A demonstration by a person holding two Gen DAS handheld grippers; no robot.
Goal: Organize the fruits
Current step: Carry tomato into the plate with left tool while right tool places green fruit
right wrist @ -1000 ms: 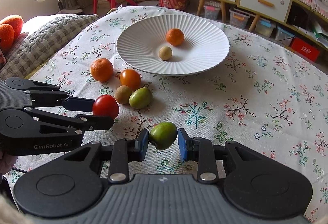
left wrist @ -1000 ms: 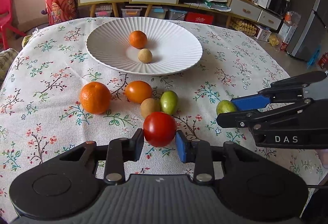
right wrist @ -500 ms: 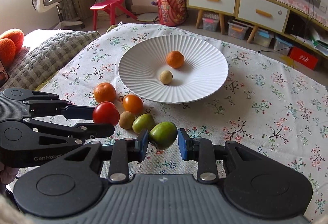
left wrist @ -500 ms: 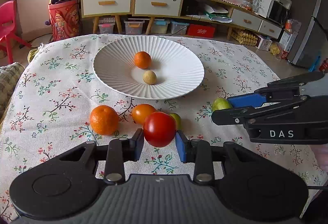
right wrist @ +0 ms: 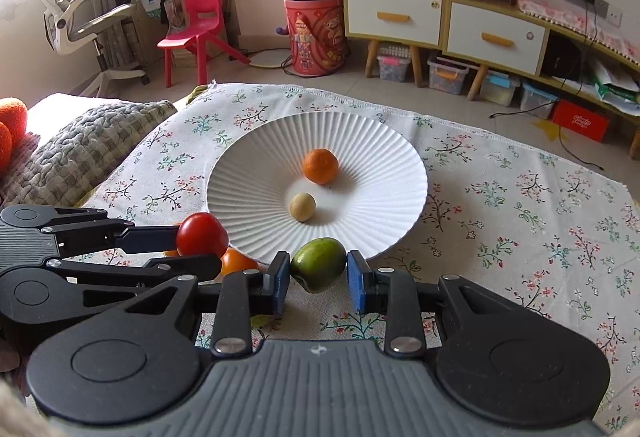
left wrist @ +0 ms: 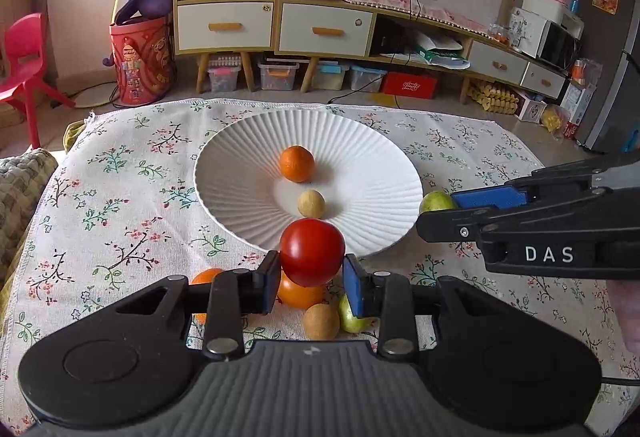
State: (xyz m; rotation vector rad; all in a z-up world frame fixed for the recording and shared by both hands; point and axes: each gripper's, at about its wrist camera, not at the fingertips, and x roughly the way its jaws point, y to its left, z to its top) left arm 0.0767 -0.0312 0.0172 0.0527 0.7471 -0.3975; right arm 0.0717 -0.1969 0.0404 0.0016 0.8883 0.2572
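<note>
My left gripper (left wrist: 310,277) is shut on a red tomato (left wrist: 312,252), held above the tablecloth just before the near rim of the white ribbed plate (left wrist: 240,165). My right gripper (right wrist: 319,275) is shut on a green fruit (right wrist: 318,264), also at the plate's (right wrist: 248,165) near rim. On the plate lie a small orange (left wrist: 297,163) and a tan round fruit (left wrist: 311,203). Below the left gripper an orange (left wrist: 298,295), a tan fruit (left wrist: 321,321) and a green fruit (left wrist: 352,317) rest on the cloth. Each gripper shows in the other's view, the right gripper (left wrist: 436,211) at right, the left gripper (right wrist: 200,241) at left.
A floral tablecloth (left wrist: 120,197) covers the table. A grey knitted cushion (right wrist: 80,153) lies off its left side. Beyond the far edge stand white-drawered cabinets (left wrist: 276,25), a red bucket (left wrist: 142,61), storage boxes and a red chair (right wrist: 192,25).
Both grippers have risen and moved toward the plate with their fruits. The loose fruits on the cloth now sit low behind the left gripper's fingers.
</note>
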